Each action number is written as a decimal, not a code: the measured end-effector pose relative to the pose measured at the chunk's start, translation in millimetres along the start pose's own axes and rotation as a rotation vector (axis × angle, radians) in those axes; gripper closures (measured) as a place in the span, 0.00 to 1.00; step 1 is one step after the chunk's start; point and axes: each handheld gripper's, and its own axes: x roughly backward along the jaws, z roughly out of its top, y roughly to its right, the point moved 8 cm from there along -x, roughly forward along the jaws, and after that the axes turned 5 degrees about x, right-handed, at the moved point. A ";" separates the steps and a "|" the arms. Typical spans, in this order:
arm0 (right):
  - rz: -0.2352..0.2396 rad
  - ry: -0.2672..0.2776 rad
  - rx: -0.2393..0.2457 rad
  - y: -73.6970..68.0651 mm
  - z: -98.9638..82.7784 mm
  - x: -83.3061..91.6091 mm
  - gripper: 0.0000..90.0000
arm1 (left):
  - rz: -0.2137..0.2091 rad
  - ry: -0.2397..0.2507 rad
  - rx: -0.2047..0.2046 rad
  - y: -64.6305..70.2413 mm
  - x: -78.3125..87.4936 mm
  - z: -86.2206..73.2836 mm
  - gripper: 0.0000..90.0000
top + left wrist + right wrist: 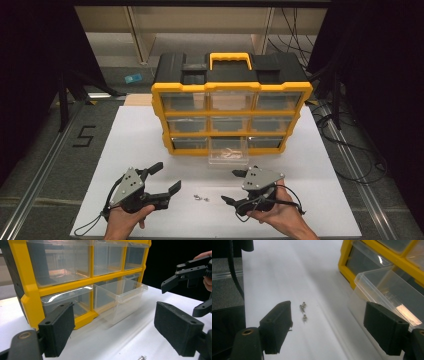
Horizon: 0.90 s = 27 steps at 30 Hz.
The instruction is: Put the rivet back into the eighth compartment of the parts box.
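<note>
- Right now I have the right claw [239, 186] low over the white bench [150, 130], jaws spread with nothing between them.
- Small screws [201, 198] lie loose on the bench between my two claws, just ahead of the right one's jaws in its own view [302, 310].
- My left claw [163, 180] is spread too, gripping nothing.
- Beyond, the yellow drawer organizer [231, 90] has its bottom middle clear drawer [229, 154] pulled out.

- Left gripper [161, 179] rests low near the table's front edge, held by the left hand [125, 220], jaws spread wide, nothing between them.
- Right gripper [234, 186] held by the right hand [280, 216], jaws apart, pointing left.
</note>
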 end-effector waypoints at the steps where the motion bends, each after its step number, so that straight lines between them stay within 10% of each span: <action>1: 0.007 -0.005 0.004 -0.3 1.2 -1.7 0.26 | 0.000 0.001 0.002 0.0 -0.1 0.0 0.19; 27: 0.170 -0.225 0.079 -6.2 4.8 -50.6 0.37 | 0.001 0.002 0.003 -0.3 0.1 0.0 0.19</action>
